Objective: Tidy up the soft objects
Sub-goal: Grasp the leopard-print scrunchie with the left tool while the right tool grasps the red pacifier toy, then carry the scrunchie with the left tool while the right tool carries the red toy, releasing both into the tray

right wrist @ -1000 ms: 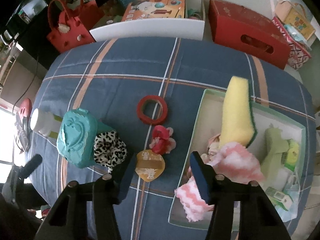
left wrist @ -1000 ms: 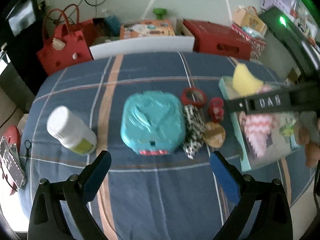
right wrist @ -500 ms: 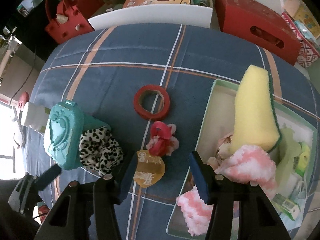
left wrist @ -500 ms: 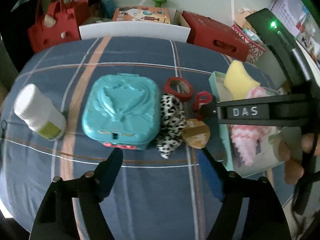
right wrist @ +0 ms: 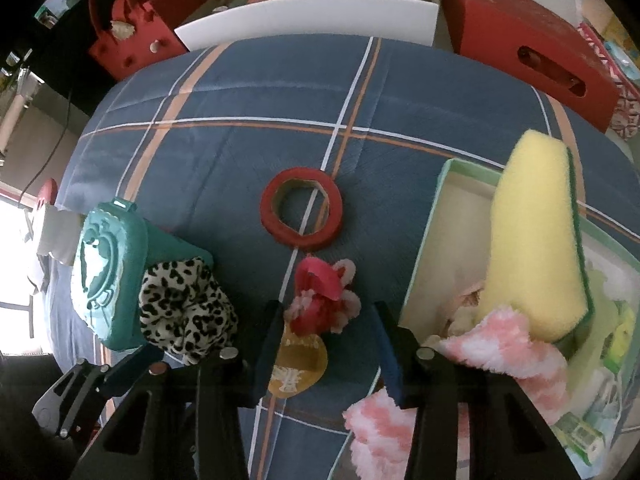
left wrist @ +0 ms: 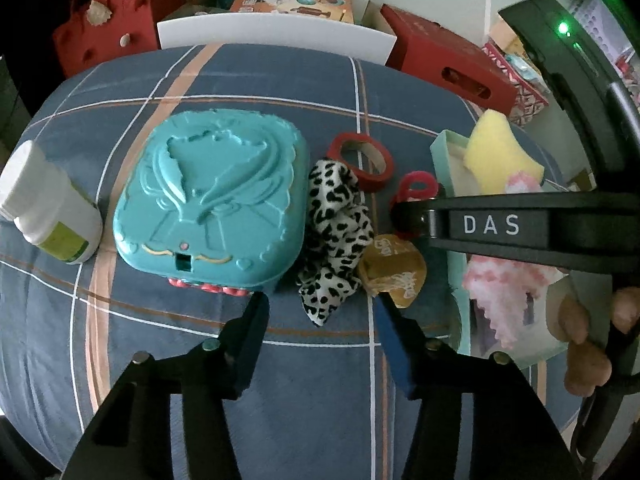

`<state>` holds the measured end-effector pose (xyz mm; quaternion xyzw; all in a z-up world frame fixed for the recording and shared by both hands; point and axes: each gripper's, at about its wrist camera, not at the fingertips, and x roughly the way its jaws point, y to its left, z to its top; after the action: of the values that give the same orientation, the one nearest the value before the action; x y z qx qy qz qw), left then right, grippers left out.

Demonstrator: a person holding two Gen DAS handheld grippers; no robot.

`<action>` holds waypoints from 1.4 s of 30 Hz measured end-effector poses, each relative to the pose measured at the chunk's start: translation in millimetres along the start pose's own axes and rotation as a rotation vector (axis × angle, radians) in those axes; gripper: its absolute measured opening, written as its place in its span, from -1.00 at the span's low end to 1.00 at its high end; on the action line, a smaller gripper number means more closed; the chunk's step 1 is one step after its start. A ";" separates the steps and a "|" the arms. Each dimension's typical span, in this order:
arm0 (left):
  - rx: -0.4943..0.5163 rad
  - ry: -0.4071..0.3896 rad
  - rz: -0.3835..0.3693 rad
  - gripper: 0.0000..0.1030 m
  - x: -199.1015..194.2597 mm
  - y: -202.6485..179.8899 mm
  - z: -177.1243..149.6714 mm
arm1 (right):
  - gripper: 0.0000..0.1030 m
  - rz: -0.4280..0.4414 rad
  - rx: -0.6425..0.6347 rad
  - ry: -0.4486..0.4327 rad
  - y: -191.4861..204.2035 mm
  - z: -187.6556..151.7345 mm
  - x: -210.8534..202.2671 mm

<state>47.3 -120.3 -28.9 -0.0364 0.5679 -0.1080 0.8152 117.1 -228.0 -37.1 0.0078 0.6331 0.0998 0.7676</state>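
- Two wrist views look steeply down on a blue plaid cloth that fills most of each frame.
- Mint-green tray at the right edge of the right wrist view; a yellow sponge leans upright in it, and a pink-and-white fluffy cloth spills over its near wall.
- Teal embossed case, left of centre in the left wrist view, lies flat on the cloth.
- White bottle with a green label lies on its side at the far left, just beside the case.
- Leopard-print scrunchie sits against the case's right side, at centre frame.
- Left gripper, bottom centre of its view: its jaws have just been closing and stand half apart, one on each side of the scrunchie's lower tip. Its blue pads do not press the fabric, so it grasps nothing.
- Right gripper, bottom centre of its view: its jaws have just been closing. They flank a pink-and-red scrunchie and a small amber pouch without visibly squeezing either.
- Red tape roll lies flat at the centre of the right wrist view, apart from the scrunchies.
- Fingers grip a handle at the lower right of the left wrist view.
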 end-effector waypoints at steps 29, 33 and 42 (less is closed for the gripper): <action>-0.086 -0.049 -0.068 -0.85 -3.6 10.2 3.8 | -0.47 0.006 0.020 -0.028 -14.6 -9.5 -6.8; -0.083 -0.063 -0.087 -0.88 -9.8 9.5 3.6 | -0.47 0.001 0.028 -0.033 -17.2 -13.5 -16.4; -0.078 -0.105 -0.133 -0.89 -24.2 6.3 5.5 | -0.47 -0.033 0.014 -0.085 -12.8 -24.5 -59.5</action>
<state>45.3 -109.2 -5.9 -0.1117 0.5245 -0.1377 0.8328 84.4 -253.1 14.0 0.0070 0.6005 0.0824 0.7953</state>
